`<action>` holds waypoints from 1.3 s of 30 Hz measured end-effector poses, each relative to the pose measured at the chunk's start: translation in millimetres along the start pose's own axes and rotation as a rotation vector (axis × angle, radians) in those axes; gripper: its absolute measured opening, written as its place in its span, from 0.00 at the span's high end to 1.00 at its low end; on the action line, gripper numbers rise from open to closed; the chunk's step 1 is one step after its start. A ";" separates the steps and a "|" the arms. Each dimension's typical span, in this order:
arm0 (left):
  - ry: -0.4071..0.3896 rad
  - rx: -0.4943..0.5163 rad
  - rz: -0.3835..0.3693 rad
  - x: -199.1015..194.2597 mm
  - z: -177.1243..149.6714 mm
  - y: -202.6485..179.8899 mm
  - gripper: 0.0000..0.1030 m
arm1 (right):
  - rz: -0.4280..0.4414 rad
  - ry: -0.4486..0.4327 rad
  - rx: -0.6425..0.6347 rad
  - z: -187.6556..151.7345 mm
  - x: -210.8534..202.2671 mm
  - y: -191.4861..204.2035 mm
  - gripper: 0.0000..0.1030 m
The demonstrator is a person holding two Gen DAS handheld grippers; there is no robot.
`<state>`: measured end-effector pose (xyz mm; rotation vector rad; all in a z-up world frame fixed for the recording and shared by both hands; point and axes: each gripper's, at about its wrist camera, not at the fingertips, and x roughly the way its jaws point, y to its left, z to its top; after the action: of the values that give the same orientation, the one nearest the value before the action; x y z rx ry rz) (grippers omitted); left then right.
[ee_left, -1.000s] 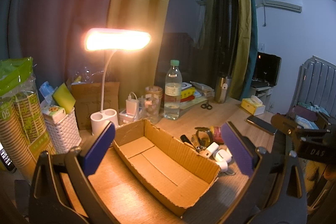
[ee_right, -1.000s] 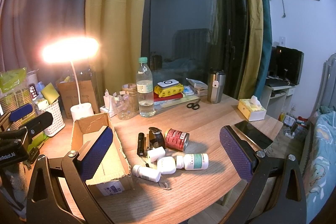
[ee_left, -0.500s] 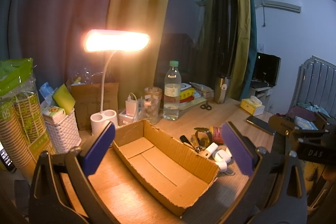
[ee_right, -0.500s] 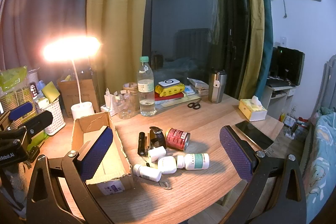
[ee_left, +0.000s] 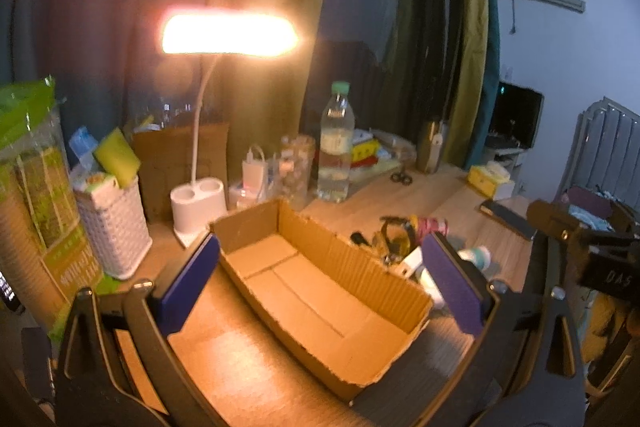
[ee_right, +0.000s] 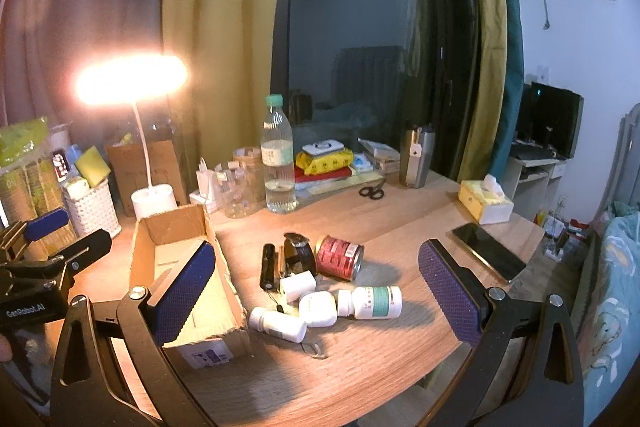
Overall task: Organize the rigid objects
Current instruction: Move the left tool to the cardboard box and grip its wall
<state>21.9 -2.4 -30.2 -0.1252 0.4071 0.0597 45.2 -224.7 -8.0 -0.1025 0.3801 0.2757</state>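
An open, empty cardboard box [ee_left: 320,291] lies on the wooden desk straight ahead of my left gripper [ee_left: 320,283], which is open and holds nothing. Right of the box [ee_right: 180,267] is a pile of small items: a red can [ee_right: 340,257], a black flashlight [ee_right: 267,265], a watch [ee_right: 298,253], a white charger [ee_right: 297,285], a white case [ee_right: 318,309] and two white bottles [ee_right: 370,302]. My right gripper [ee_right: 316,291] hovers open in front of this pile, above the desk's near edge. The box wall partly hides the pile [ee_left: 400,239] in the left wrist view.
A lit desk lamp [ee_right: 154,199], a water bottle [ee_right: 278,163], jars and a white basket [ee_right: 92,211] line the back. Scissors [ee_right: 372,191], a steel tumbler [ee_right: 416,163], a tissue box [ee_right: 484,203] and a phone [ee_right: 488,257] lie to the right. The desk edge [ee_right: 460,351] curves near me.
The left wrist view has tipped down a little toward the box and is slightly blurred. The right wrist view has barely shifted. Nothing on the desk has moved and both grippers stay open.
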 end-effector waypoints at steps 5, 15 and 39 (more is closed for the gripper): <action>0.072 0.001 0.014 21.3 -12.6 1.9 0.01 | 0.004 0.062 0.013 -10.7 23.5 -8.5 0.00; 0.269 -0.042 0.024 69.7 -39.2 14.2 0.01 | 0.010 0.151 0.032 -26.2 56.8 -17.6 0.00; 0.525 -0.091 -0.078 110.2 -76.0 21.7 0.41 | -0.001 0.182 0.033 -32.1 66.0 -20.9 0.00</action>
<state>91.4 12.6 -145.6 -0.2473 0.9232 -0.0332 98.7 -233.3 -61.7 -0.0956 0.5647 0.2602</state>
